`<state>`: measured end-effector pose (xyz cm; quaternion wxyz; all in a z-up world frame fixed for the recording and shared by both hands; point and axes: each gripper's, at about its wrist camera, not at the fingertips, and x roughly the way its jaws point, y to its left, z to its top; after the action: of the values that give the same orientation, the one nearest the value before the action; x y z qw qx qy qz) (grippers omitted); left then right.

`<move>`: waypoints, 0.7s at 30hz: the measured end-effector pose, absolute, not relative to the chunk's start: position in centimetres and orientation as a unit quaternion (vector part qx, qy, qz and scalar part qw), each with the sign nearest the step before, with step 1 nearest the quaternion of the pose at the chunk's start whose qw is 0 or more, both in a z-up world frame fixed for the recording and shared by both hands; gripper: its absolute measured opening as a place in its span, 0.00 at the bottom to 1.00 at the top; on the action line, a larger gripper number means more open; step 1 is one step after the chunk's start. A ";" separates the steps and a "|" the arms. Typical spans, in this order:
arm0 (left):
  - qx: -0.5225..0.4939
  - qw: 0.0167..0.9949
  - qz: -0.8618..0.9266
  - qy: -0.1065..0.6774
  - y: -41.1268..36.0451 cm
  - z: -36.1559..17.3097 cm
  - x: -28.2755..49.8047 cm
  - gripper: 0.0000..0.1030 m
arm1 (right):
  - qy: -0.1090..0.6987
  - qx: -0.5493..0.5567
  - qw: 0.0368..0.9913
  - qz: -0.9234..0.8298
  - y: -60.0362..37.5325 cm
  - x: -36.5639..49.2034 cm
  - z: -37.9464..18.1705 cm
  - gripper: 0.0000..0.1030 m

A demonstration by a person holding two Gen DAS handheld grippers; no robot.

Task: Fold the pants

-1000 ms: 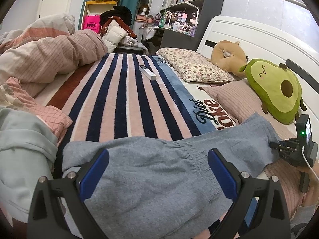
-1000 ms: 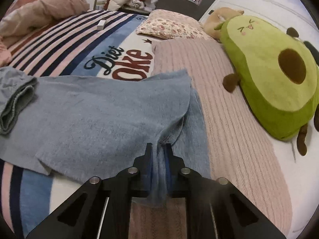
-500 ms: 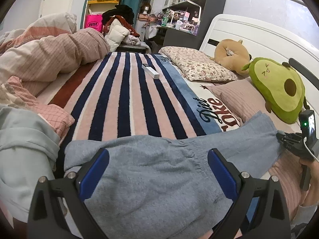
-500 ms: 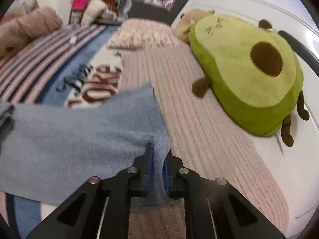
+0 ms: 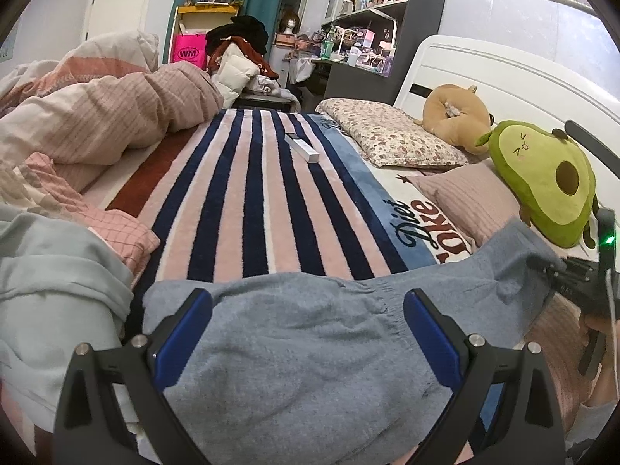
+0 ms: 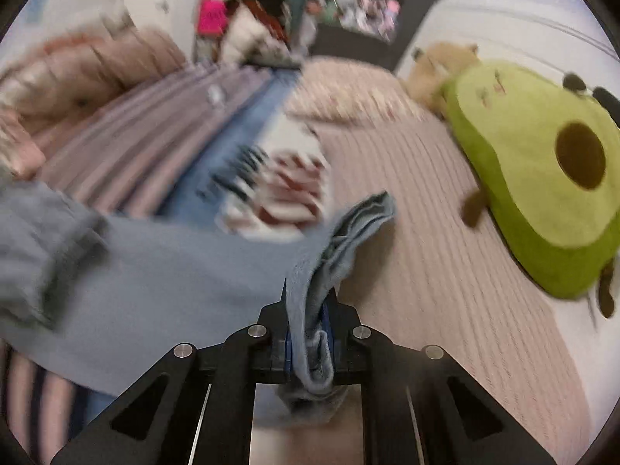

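Grey-blue knit pants (image 5: pixel 302 348) lie across the striped blanket at the near end of the bed. My left gripper (image 5: pixel 308 345) is open, its blue pads wide apart over the waist part, holding nothing. My right gripper (image 6: pixel 308 321) is shut on the pants' leg end (image 6: pixel 333 255), which is bunched between its pads and lifted off the pink pillow. The right gripper also shows at the right edge of the left wrist view (image 5: pixel 573 283), with the cloth rising to it.
A green avocado plush (image 5: pixel 542 186) and a tan plush (image 5: pixel 457 116) lie by the white headboard, with a floral pillow (image 5: pixel 391 139) and a pink ribbed pillow (image 6: pixel 445 252). A white box (image 5: pixel 302 147) lies on the striped blanket (image 5: pixel 248 201). Rumpled bedding (image 5: pixel 97 124) lies at left.
My right gripper has lifted the leg end off the pillow and swung left with it; its view is blurred by motion. The left gripper has stayed open over the pants.
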<state>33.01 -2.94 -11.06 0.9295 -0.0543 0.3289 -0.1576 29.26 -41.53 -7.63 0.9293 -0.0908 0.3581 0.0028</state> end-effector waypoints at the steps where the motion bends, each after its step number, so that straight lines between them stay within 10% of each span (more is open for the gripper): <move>1: -0.052 0.930 -0.158 0.327 -3.0 -10.9 32.9 0.95 | 0.345 -0.084 0.934 0.028 -40.3 29.1 -7.0 0.06; 21: -0.051 0.934 -0.135 0.328 -0.5 -10.5 33.3 0.95 | 0.350 -0.057 0.878 0.323 -22.7 29.1 -8.6 0.05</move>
<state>33.32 -0.51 -10.48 0.9336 -0.0511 0.3281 -0.1348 29.09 -22.73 -8.58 0.8775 -0.0567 0.3502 0.3226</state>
